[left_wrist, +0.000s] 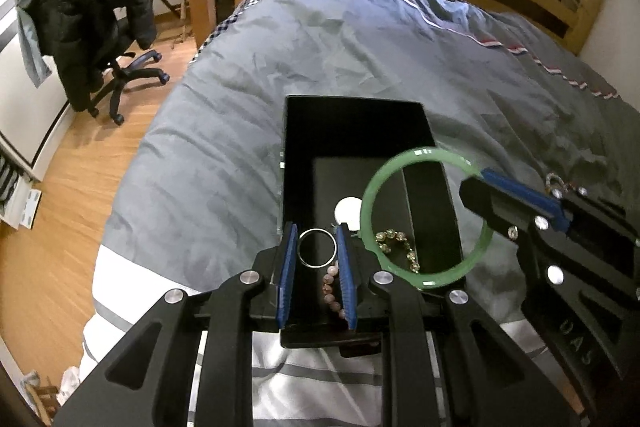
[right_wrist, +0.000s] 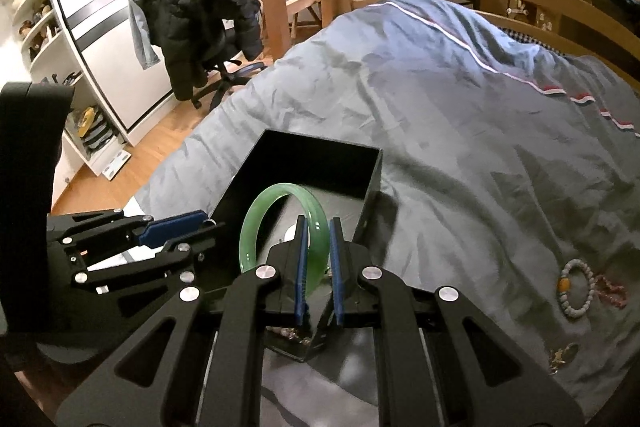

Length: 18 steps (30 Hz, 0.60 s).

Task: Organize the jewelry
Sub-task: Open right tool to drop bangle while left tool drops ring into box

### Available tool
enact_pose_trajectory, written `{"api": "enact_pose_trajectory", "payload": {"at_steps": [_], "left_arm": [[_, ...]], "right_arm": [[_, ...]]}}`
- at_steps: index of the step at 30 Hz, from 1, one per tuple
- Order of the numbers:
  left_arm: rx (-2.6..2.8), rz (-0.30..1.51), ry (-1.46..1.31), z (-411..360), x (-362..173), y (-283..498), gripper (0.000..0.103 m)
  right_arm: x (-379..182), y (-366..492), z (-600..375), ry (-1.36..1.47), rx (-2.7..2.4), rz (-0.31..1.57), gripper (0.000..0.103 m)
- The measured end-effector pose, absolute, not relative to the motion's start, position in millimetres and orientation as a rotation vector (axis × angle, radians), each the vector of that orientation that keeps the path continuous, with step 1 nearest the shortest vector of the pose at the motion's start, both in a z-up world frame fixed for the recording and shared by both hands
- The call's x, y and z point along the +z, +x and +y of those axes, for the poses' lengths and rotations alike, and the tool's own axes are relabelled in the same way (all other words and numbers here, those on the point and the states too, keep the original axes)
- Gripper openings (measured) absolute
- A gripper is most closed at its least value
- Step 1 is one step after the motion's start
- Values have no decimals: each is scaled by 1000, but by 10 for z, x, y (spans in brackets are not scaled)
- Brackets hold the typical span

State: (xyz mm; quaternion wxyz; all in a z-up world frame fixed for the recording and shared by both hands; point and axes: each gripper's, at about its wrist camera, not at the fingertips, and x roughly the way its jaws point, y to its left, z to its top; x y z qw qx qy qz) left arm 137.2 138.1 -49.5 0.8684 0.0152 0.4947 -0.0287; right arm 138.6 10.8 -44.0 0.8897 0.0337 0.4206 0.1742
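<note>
Left wrist: black box (left_wrist: 304, 131) holds gold chain (left_wrist: 396, 247); pink beads (left_wrist: 332, 287).

Support: wide bed (right_wrist: 460, 99) covered with a crumpled grey quilt.
On it: open black rectangular jewelry box (left_wrist: 352, 123); pale beaded bracelet (right_wrist: 576, 289) beside a pink bead strand (right_wrist: 610, 293); small gold trinket (right_wrist: 560, 355).
</note>
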Motion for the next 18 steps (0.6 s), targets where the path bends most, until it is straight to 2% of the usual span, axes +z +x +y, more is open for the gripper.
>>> {"api": "enact_pose_trajectory", "payload": {"at_steps": [6,7,8,10,12,14,15,17,18], "left_arm": [[-55,1041,11,1413,-492,1392,22],[-55,1042,10,1412,-488,1392,35],[-52,1038,9,1417,-478,1393,53],[-45,1013,3,1435,-433,1382,63],[-61,999,-28,1471,-394,1371,64],[-57,994,-49,1506,-385,1376,70],[-52,992,-52,1514,-386,1377,72],[-50,983,-65,1532,-372,1372,85],[-55,977,-67,1526,-365,1363,86]], "right_arm": [[-527,1435,90,124,401,929,13],[-539,1440,91,127,402,934,14],[-540,1436,86,134,402,931,14],[-519,1425,76,138,398,925,15],[-478,1418,39,144,387,910,24],[-431,1419,-32,154,369,896,49],[-398,1414,-82,162,355,882,56],[-340,1400,-172,163,325,860,76],[-304,1389,-232,159,300,848,80]]}}
